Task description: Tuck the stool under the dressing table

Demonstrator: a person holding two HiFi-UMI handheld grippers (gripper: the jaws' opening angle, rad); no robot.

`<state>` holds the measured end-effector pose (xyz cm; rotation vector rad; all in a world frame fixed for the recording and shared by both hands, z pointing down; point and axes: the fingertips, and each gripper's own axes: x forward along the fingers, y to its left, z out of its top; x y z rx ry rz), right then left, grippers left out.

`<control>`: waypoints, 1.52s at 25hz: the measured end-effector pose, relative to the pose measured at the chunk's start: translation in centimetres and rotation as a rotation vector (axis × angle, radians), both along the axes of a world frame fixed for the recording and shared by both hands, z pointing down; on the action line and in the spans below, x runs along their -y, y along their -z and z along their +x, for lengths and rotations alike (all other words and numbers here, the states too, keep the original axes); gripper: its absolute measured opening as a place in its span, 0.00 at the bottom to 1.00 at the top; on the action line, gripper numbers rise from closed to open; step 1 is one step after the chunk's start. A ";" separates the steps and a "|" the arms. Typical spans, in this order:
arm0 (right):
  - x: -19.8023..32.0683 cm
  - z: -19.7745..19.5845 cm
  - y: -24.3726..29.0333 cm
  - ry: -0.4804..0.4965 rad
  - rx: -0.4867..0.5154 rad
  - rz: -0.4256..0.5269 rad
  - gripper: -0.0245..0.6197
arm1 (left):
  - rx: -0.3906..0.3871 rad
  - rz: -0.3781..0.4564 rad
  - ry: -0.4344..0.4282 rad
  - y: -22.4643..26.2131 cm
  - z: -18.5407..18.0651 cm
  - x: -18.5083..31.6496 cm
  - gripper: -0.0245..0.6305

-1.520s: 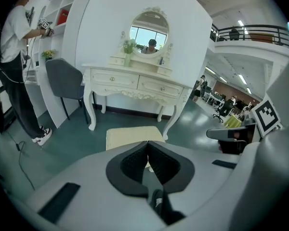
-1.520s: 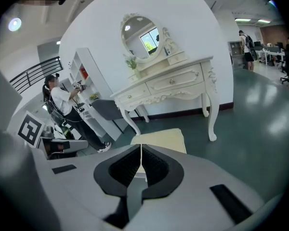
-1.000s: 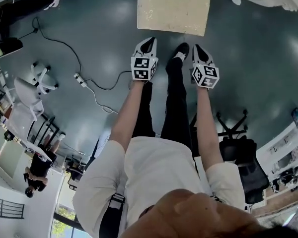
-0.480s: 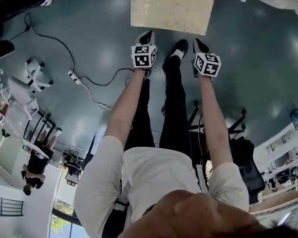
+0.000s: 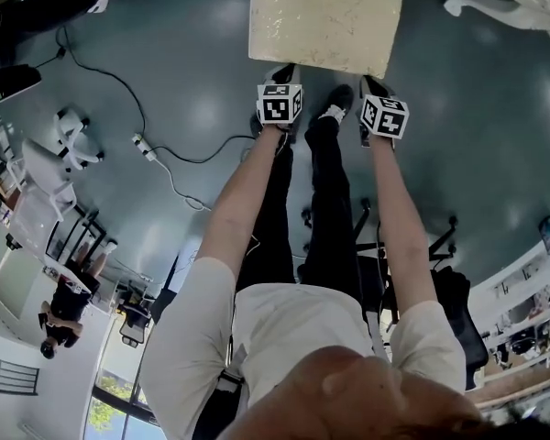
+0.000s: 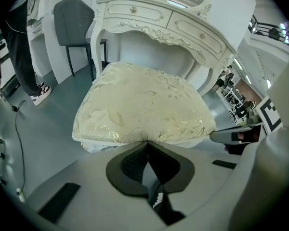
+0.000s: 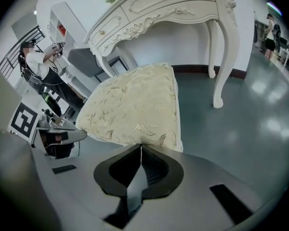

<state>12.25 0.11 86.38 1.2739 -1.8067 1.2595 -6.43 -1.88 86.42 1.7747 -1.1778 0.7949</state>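
**Head view.** The stool (image 5: 323, 21) stands on the floor (image 5: 486, 145) ahead of the person. The left gripper (image 5: 280, 73) and right gripper (image 5: 376, 88) both reach the near edge of its seat.

**Left gripper view.** The jaws are pressed together, with their tips against the cushion's near edge. The dressing table (image 6: 159, 20) stands just beyond the stool, which faces its knee opening.

**Right gripper view.** The jaws are likewise closed, with their tips at the cushion's near corner.

Probably an office, swivel chairs (image 5: 454, 296), floor cable (image 5: 204, 162)
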 end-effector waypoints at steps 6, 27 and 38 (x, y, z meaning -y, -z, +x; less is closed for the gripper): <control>-1.0 0.0 -0.8 -0.066 0.029 0.002 0.10 | 0.032 -0.040 -0.090 -0.9 0.2 -0.8 0.06; 4.3 -0.1 -1.2 -0.079 0.034 0.081 0.11 | -0.016 0.024 -0.045 -1.6 0.1 5.1 0.06; 5.5 -0.5 -1.6 -0.160 0.024 0.107 0.11 | -0.023 0.033 -0.168 -2.5 -0.1 7.7 0.06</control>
